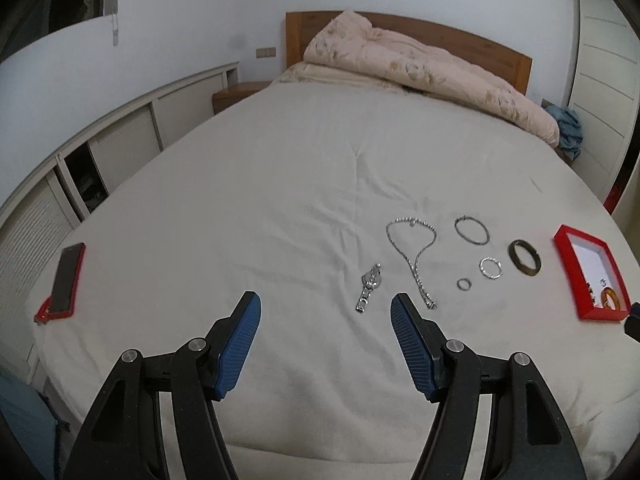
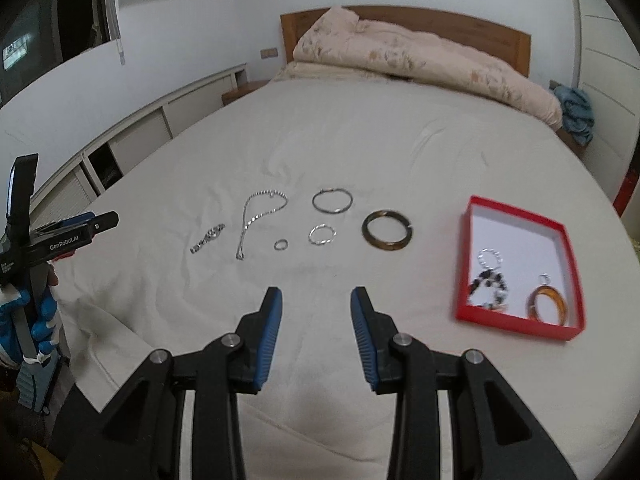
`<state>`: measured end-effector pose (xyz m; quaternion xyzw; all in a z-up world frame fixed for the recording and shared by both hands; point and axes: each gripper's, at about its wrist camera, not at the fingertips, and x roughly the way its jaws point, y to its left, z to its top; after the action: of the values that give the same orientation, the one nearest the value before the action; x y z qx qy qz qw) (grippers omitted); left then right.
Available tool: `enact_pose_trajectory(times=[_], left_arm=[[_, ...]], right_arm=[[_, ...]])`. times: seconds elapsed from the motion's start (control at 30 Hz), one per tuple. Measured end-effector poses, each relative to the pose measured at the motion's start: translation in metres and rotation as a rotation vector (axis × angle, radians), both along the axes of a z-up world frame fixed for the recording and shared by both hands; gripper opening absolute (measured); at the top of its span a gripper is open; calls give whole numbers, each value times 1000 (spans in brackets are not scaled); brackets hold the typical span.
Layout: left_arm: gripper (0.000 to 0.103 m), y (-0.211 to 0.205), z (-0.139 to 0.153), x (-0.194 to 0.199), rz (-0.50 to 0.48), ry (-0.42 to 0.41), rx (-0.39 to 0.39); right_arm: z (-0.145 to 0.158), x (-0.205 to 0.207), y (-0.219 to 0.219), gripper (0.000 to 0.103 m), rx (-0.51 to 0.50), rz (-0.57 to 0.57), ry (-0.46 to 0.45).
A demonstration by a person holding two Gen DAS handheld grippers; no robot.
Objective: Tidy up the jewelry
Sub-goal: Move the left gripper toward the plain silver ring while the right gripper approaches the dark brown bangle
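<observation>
Both tools gape empty: left tool (image 1: 326,312) faces a silver chain necklace (image 1: 412,248); only right tool (image 2: 316,304) sees beads inside the red box (image 2: 516,322).

A wide bed (image 1: 280,184) with a creased off-white sheet carries a pink floral quilt (image 1: 432,68) bunched against the wooden headboard (image 1: 480,42). A blue cloth (image 1: 570,130) sits at the bed's right side. A phone in a red case (image 1: 66,276) lies near the left edge, beside low white cabinets (image 1: 120,140).
</observation>
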<state>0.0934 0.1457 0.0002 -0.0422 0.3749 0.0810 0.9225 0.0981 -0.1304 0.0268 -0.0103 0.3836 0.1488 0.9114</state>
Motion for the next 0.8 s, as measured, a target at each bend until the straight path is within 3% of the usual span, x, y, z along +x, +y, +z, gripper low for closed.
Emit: enact_pose_trajectory(times=[0.43,0.8], left_arm=[[66,-49,-47,46,-146,82,-33],[61,-103,-67,96,-311,118,-53]], right_arm=[[-60,61,-4,34,18,13,90],[-75,109,-22,34,28,7,100]])
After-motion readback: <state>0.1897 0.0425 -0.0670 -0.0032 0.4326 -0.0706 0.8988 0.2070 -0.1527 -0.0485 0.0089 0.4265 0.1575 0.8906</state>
